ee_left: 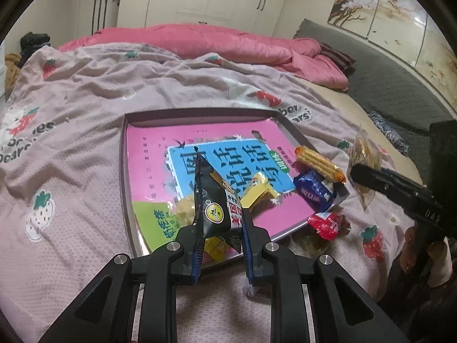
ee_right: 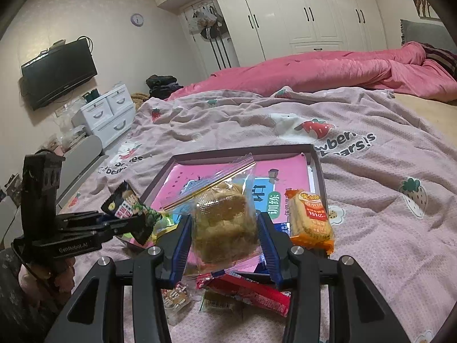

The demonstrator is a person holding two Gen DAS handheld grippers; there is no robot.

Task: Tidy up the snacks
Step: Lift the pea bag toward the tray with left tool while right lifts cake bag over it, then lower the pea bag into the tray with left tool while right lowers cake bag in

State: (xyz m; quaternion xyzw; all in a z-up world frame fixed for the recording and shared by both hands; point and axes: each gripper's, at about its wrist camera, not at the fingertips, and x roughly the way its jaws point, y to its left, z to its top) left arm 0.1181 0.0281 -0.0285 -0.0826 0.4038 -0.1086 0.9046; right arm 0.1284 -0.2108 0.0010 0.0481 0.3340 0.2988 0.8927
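Observation:
My left gripper (ee_left: 219, 230) is shut on a black snack packet (ee_left: 212, 200) and holds it above the near edge of a shallow box (ee_left: 123, 154) with a pink book inside. My right gripper (ee_right: 224, 223) is shut on a clear bag of brown cake (ee_right: 224, 217), also seen from the left wrist (ee_left: 364, 160), held above the box's (ee_right: 318, 171) near corner. In the box lie a yellow packet (ee_left: 261, 191), a blue packet (ee_left: 312, 190) and an orange cracker pack (ee_left: 320, 165), (ee_right: 310, 214). The black packet (ee_right: 128, 205) and left gripper (ee_right: 125, 224) show at left in the right wrist view.
A red packet (ee_left: 325, 224), (ee_right: 251, 291) and small wrapped snacks (ee_right: 175, 298) lie on the pink strawberry bedspread (ee_left: 85, 108) in front of the box. A pink quilt (ee_left: 217, 43) is bunched at the far side. White drawers (ee_right: 105, 114) stand beside the bed.

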